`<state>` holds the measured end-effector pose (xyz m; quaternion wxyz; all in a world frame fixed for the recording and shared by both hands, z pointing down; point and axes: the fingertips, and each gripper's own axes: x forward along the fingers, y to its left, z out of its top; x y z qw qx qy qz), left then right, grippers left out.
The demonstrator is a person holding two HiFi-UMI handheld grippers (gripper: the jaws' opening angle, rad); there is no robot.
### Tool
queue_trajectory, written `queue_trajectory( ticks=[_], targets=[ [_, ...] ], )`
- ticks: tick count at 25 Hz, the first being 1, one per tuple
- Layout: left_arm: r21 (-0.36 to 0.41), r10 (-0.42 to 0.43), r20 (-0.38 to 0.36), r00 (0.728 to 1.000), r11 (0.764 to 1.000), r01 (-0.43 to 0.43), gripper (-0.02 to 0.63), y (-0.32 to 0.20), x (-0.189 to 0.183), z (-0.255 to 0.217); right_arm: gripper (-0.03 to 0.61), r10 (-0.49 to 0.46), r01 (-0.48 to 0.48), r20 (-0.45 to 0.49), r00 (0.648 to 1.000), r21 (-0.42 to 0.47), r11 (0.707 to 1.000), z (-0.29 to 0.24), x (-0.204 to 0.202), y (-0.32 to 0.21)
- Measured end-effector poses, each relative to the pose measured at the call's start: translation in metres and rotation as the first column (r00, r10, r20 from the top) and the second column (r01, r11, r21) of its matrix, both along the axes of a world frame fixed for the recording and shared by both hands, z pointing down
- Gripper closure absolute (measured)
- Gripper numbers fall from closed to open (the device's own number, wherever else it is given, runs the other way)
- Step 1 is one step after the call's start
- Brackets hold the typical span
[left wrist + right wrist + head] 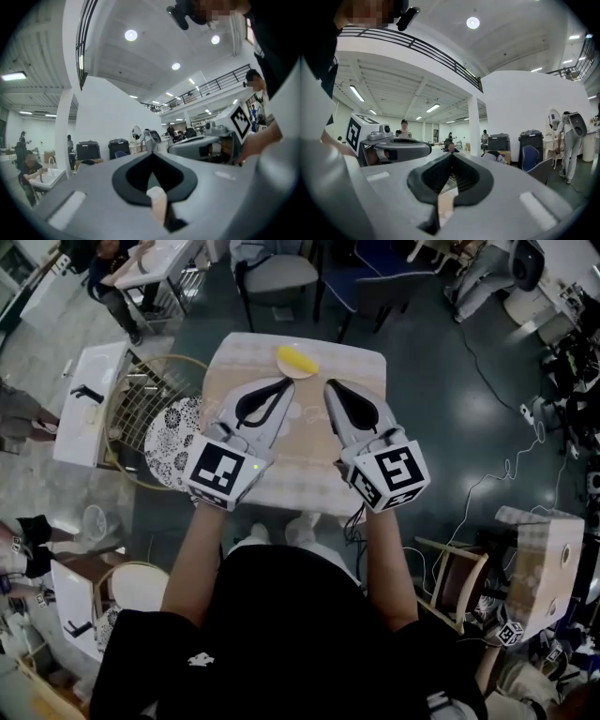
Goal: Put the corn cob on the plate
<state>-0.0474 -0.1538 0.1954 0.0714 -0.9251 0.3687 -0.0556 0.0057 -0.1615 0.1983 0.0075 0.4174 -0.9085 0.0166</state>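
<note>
A yellow piece, apparently the corn cob point(298, 362), lies at the far edge of the small pale table point(300, 474). Black-and-white patterned plates point(173, 442) sit off the table's left side. My left gripper point(289, 382) and right gripper point(330, 385) hover side by side over the table, tips just short of the yellow piece, both shut and empty. The left gripper view looks level across a hall past its shut jaws point(151, 152), with the right gripper point(211, 145) beside it. The right gripper view shows its shut jaws point(451, 154) and the left gripper point(393, 147). Neither gripper view shows the cob or a plate.
A round wire basket point(141, 418) holds the patterned plates left of the table. A white cabinet point(89, 399) stands further left. Chairs point(281, 277) stand beyond the table. Cables run over the floor at the right point(506, 465). People stand and sit in the hall.
</note>
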Motion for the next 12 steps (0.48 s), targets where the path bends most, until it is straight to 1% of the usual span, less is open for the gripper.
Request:
queue_trajectory(
  ticks=[4, 9, 12],
  targets=[
    [0.007, 0.022, -0.007, 1.0, 1.0, -0.022, 0.607, 0.014, -0.014, -0.002, 0.577, 0.014, -0.014, -0.001, 1.0, 0.015, 1.0, -0.004, -0.015, 0.013],
    [0.0, 0.021, -0.02, 1.0, 1.0, -0.021, 0.607, 0.032, -0.027, -0.007, 0.577, 0.035, -0.035, -0.013, 0.999, 0.023, 0.999, -0.008, -0.028, 0.033],
    [0.026, 0.043, -0.007, 0.999, 0.999, -0.043, 0.607, 0.046, -0.034, -0.007, 0.577, 0.04, -0.039, -0.018, 0.999, 0.037, 0.999, -0.012, -0.038, 0.049]
  ],
)
